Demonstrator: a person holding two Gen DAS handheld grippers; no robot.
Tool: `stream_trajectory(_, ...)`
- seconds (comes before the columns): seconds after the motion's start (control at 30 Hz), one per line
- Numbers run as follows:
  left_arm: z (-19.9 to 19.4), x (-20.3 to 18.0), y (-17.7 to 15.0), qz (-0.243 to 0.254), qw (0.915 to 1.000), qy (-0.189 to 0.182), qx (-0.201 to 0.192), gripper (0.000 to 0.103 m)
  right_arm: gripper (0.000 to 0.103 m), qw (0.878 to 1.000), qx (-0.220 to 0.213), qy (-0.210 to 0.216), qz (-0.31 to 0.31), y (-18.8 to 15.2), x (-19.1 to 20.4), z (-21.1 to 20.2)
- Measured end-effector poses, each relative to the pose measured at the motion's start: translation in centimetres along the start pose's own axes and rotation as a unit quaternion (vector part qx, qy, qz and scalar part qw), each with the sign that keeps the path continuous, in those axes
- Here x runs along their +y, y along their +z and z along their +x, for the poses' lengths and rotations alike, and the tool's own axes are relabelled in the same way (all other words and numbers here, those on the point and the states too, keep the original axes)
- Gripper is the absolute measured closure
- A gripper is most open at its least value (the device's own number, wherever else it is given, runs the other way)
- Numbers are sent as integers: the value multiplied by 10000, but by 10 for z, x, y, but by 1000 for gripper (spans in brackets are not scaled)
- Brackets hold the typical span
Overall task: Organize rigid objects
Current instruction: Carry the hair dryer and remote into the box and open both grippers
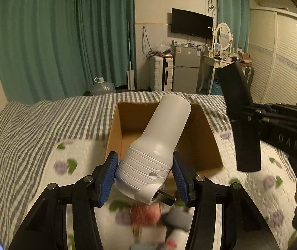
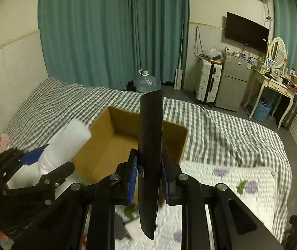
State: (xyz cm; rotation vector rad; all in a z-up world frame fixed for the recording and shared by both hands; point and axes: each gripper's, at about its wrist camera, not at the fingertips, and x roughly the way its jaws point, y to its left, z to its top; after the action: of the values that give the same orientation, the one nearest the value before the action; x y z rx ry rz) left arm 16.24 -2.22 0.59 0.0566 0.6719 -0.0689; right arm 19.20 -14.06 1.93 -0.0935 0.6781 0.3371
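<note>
My left gripper (image 1: 144,175) is shut on a white plastic appliance body (image 1: 159,141), which tilts up and forward over an open, empty-looking cardboard box (image 1: 115,129) on the bed. My right gripper (image 2: 149,175) is shut on a flat black panel (image 2: 150,145), held upright on edge in front of the same box (image 2: 102,137). The right gripper and its black panel (image 1: 240,112) show at the right of the left wrist view. The left gripper with the white body (image 2: 65,143) shows at the left of the right wrist view.
The box sits on a bed with a grey checked sheet (image 2: 221,129) and a floral quilt (image 2: 221,185). Blurred small objects (image 1: 161,218) lie on the quilt below my left gripper. Behind are teal curtains, a water jug (image 2: 146,81), a suitcase, a small fridge and a dressing table.
</note>
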Motion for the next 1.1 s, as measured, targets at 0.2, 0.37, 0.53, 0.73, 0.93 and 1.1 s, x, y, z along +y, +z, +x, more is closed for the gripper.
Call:
stream_trajectory(0.2, 68, 4, 19, 163, 9996, 158, 192, 51, 83, 9995, 298, 81, -56, 6, -7, 64)
stream_trajectory(0.37, 103, 4, 5, 212, 9990, 143, 354, 48, 83, 9985, 534, 134, -78, -7, -10, 107)
stream_trajectory(0.53, 113, 4, 2, 163, 9986, 30, 499, 47, 83, 9968, 786, 123, -86, -19, -14, 132)
stream_trajectory(0.73, 102, 4, 5, 132, 9990, 89, 413, 42, 82, 9965, 818, 93, -121, -21, -14, 138)
stream_trajectory(0.93, 90, 7, 6, 60, 9994, 83, 338, 42, 45, 9987, 479, 75, -145, -17, -10, 120)
stream_trajectory(1.1, 69, 7, 5, 35, 9998, 64, 187, 39, 39, 9999, 93, -130, -32, -15, -17, 86)
